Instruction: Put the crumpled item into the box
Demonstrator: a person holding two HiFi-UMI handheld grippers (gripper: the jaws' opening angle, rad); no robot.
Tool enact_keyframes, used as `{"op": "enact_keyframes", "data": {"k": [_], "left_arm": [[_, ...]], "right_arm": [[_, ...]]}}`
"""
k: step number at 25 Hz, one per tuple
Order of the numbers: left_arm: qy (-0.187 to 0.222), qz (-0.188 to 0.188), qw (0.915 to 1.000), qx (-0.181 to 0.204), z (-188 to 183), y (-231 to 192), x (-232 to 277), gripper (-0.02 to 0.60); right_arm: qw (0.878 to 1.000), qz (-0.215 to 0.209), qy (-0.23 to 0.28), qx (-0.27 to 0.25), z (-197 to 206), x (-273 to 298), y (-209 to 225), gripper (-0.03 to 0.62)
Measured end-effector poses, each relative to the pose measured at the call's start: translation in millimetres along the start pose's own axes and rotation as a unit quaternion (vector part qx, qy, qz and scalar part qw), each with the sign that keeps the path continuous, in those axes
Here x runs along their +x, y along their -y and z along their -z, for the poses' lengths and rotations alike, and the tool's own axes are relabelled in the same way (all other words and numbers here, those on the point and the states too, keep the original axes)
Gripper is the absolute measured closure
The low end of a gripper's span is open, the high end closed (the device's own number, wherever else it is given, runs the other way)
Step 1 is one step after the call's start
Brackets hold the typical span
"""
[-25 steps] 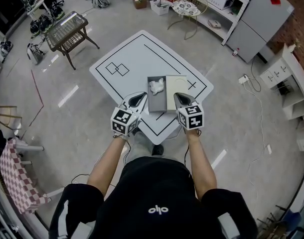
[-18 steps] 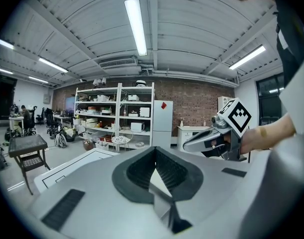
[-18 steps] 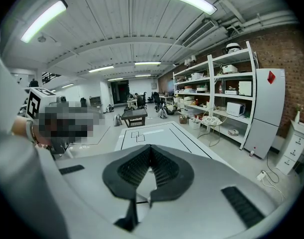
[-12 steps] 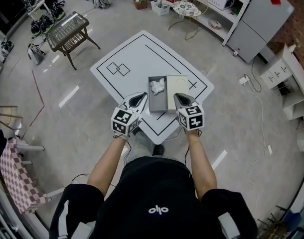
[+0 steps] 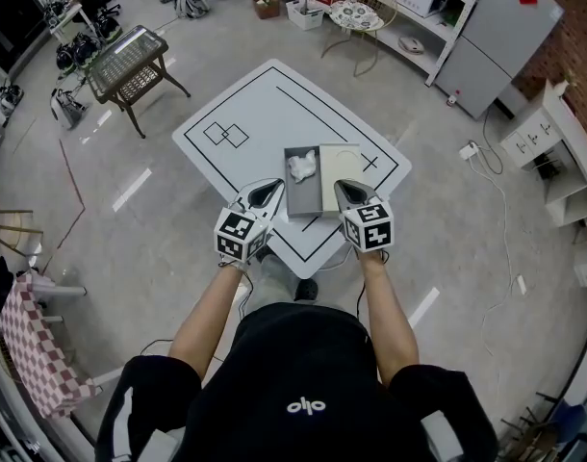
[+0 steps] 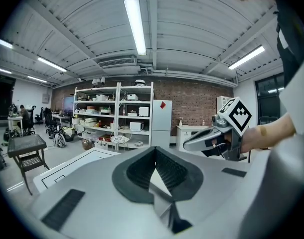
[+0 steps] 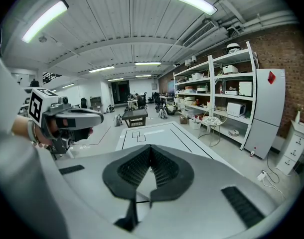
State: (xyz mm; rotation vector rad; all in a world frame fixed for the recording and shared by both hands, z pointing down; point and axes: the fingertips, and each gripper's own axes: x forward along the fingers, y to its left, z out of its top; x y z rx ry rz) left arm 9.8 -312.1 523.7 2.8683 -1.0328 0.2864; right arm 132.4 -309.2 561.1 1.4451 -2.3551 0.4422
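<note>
On the white table [image 5: 265, 114] with black lines stands an open grey box [image 5: 304, 196], its pale lid [image 5: 341, 174] folded out to the right. A crumpled white item [image 5: 302, 166] lies inside the box at its far end. My left gripper [image 5: 270, 190] hovers at the box's near left corner, shut and empty. Level with it at the near right corner, my right gripper [image 5: 341, 187] is also shut with nothing in it. In the left gripper view the jaws [image 6: 155, 149] meet and the right gripper [image 6: 212, 138] shows beside them. The right gripper view shows its own closed jaws [image 7: 151, 147] and the left gripper [image 7: 72, 118].
A dark mesh side table [image 5: 130, 54] stands at the far left. Shelving [image 5: 409, 8], a small round table [image 5: 359, 15] and a grey cabinet [image 5: 491, 46] line the far side. A white cupboard [image 5: 544, 133] and a floor cable [image 5: 486, 162] are on the right, a checked cloth [image 5: 34, 340] on the left.
</note>
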Motion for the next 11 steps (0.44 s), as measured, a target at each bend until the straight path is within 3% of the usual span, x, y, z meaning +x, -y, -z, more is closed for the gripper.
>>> {"op": "enact_keyframes", "data": {"k": [11], "left_arm": [[-0.004,0.005,1.0000,0.001,-1.6,-2.4,2.0,0.575]], "right_arm": [[1.000,0.000,-0.004,0.003,-1.5,0.9,0.6,0.585]]}}
